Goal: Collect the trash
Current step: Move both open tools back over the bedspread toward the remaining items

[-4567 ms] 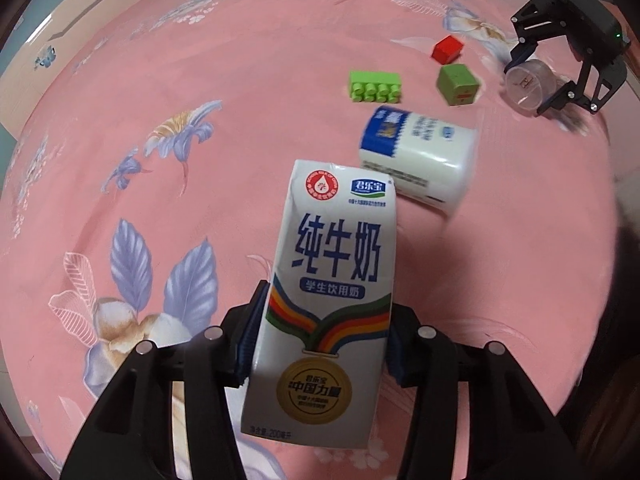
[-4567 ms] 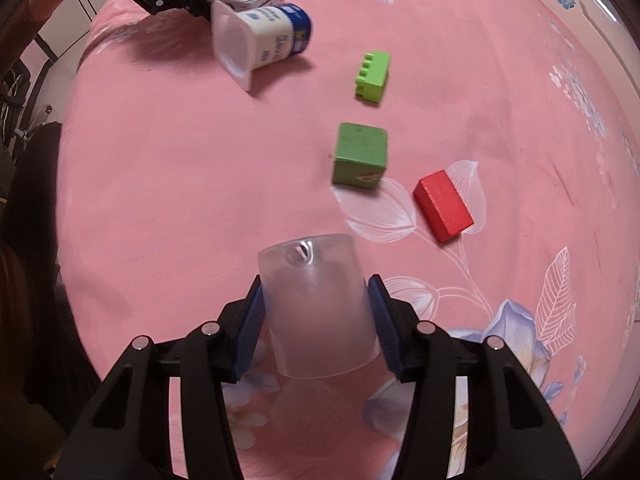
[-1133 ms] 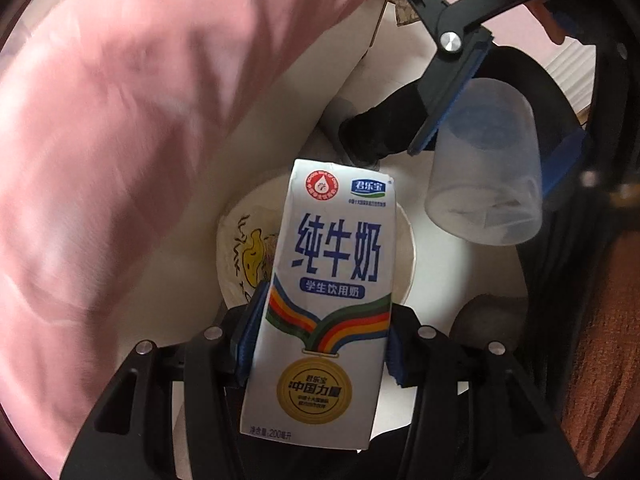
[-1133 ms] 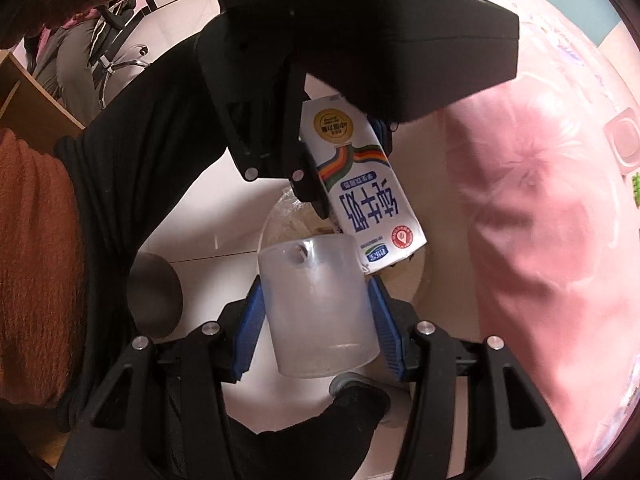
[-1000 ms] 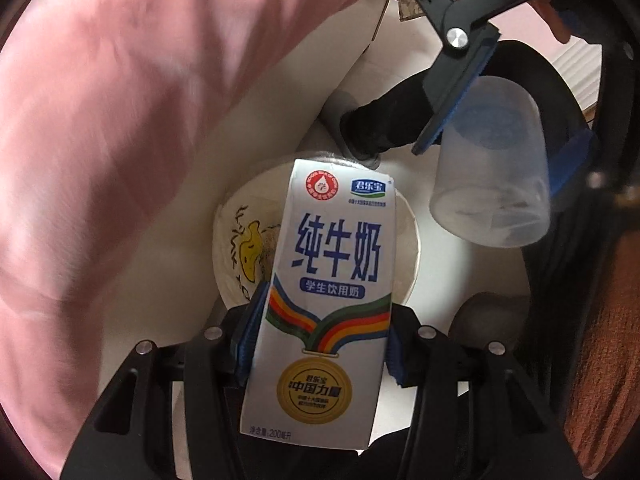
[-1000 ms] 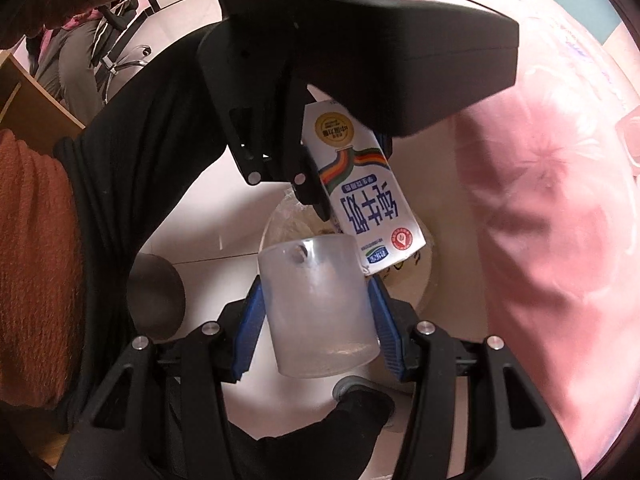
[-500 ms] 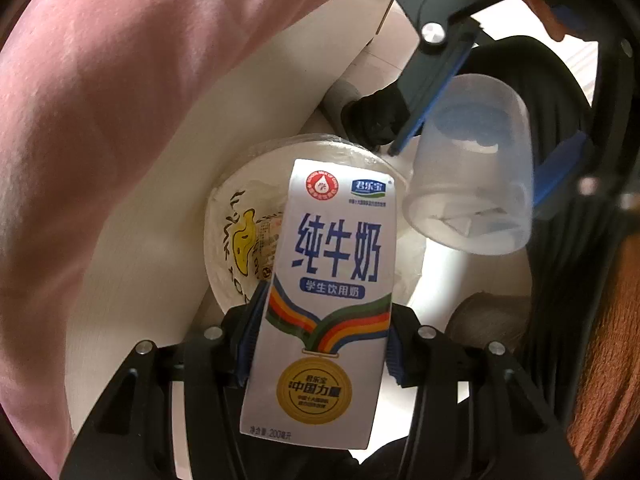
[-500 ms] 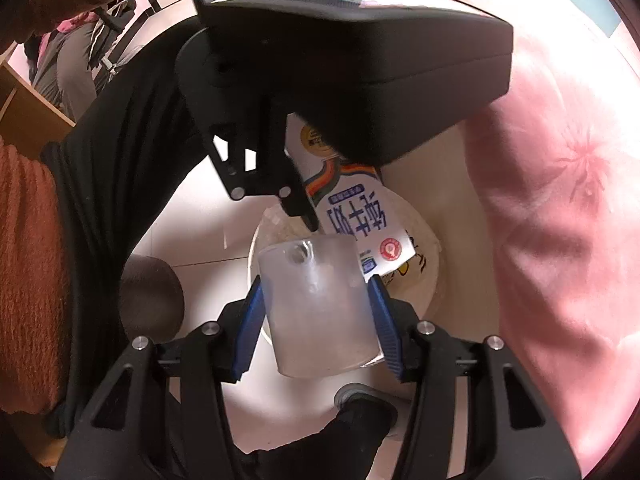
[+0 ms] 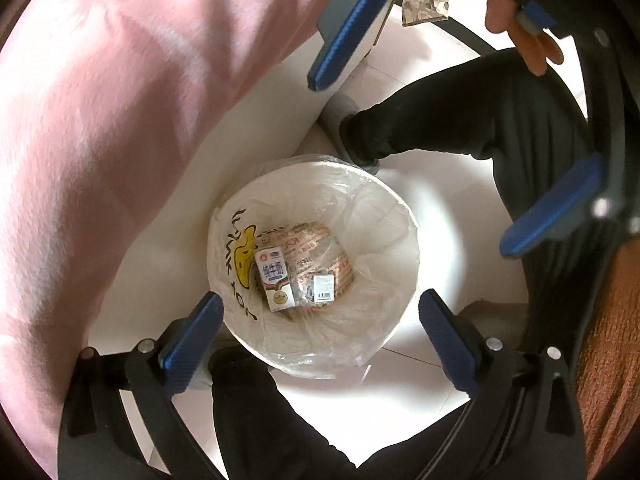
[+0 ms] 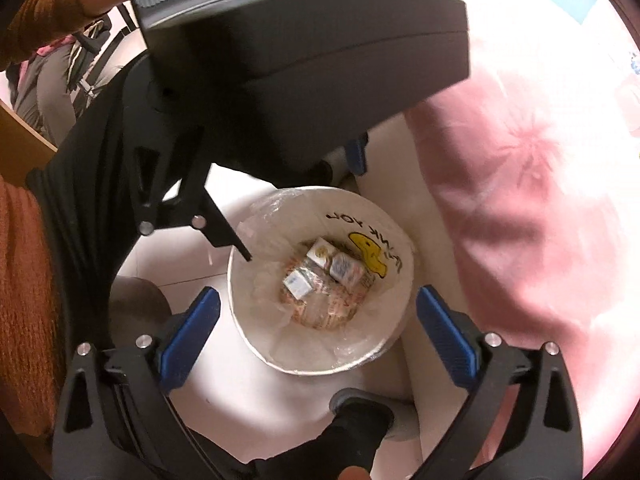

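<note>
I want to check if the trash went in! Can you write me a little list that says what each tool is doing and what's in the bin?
left tool: open, holding nothing, above the bin
right tool: open, holding nothing, above the bin
bin: white, round, clear bag liner, duck picture inside
milk carton: lying at the bottom of the bin
other trash: wrappers and a small packet beside the carton
pink cloth: hangs next to the bin

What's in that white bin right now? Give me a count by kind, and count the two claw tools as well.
Milk carton: 1
Small labelled box: 1
Printed wrappers under them: a layer, pieces too jumbled to count
White bin with clear liner: 1
Open grippers above it, left gripper and right gripper: 2
Total of countable things: 5
</note>
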